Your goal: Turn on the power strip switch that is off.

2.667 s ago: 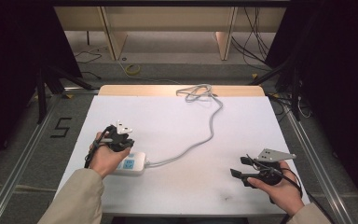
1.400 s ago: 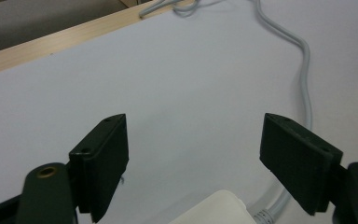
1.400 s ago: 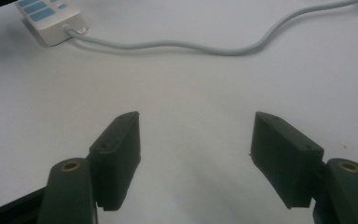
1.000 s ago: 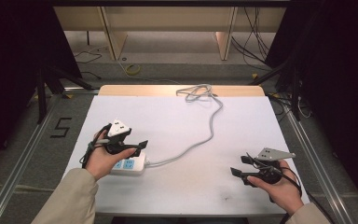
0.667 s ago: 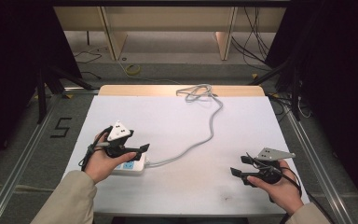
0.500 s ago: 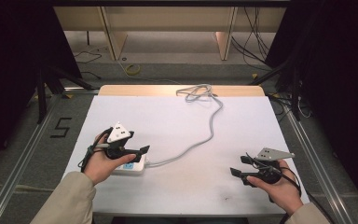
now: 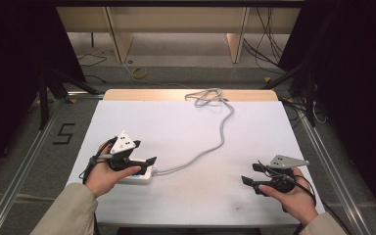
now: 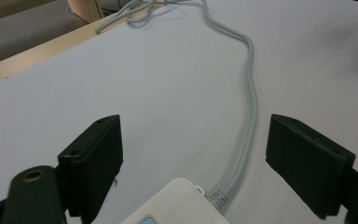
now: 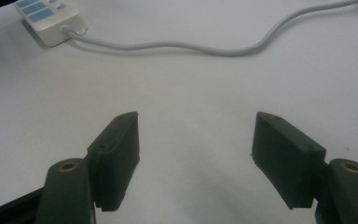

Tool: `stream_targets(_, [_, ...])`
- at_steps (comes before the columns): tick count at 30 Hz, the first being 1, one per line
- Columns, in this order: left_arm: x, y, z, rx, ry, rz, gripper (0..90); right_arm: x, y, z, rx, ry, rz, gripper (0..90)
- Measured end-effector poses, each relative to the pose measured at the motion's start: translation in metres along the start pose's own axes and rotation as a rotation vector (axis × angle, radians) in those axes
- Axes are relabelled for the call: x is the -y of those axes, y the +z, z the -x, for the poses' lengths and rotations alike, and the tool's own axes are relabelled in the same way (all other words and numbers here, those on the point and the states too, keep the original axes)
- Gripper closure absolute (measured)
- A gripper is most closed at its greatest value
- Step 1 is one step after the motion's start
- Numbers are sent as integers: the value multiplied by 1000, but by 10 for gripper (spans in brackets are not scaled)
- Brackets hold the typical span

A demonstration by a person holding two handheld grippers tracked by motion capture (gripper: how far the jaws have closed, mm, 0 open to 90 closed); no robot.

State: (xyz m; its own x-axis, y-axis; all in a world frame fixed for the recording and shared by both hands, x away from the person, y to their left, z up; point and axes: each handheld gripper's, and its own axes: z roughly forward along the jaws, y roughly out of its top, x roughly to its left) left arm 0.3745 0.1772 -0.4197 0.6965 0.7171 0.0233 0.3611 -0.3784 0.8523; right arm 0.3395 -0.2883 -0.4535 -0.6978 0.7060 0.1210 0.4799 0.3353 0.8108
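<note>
A white power strip (image 7: 139,175) with blue sockets lies at the table's front left, partly under the left hand. Its grey cable (image 7: 223,132) snakes to a coil at the far edge. My left gripper (image 7: 146,164) hovers just over the strip, pointing right, open. In the left gripper view the strip's cable end (image 8: 177,207) sits low between the wide-apart jaws of the gripper (image 8: 193,135), and the cable (image 8: 251,116) runs away from it. My right gripper (image 7: 248,174) is at the front right, open and holding nothing. Its own view shows the gripper (image 9: 196,128) over bare table, with the strip (image 9: 46,18) far off.
The white table (image 7: 176,122) has a wooden strip along its far edge (image 7: 142,94). Metal rails run along both sides on the floor. Shelving legs and loose cables lie beyond the table on the floor.
The left gripper has swung from pointing away to pointing right over the strip and shifted slightly toward the front. The right gripper has stayed almost still.
</note>
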Motion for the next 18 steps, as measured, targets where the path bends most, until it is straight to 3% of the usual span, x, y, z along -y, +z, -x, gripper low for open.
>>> stream_targets(18, [12, -9, -3, 28, -3, -16, 159, -1, 1, -1, -4, -5, 1, 319])
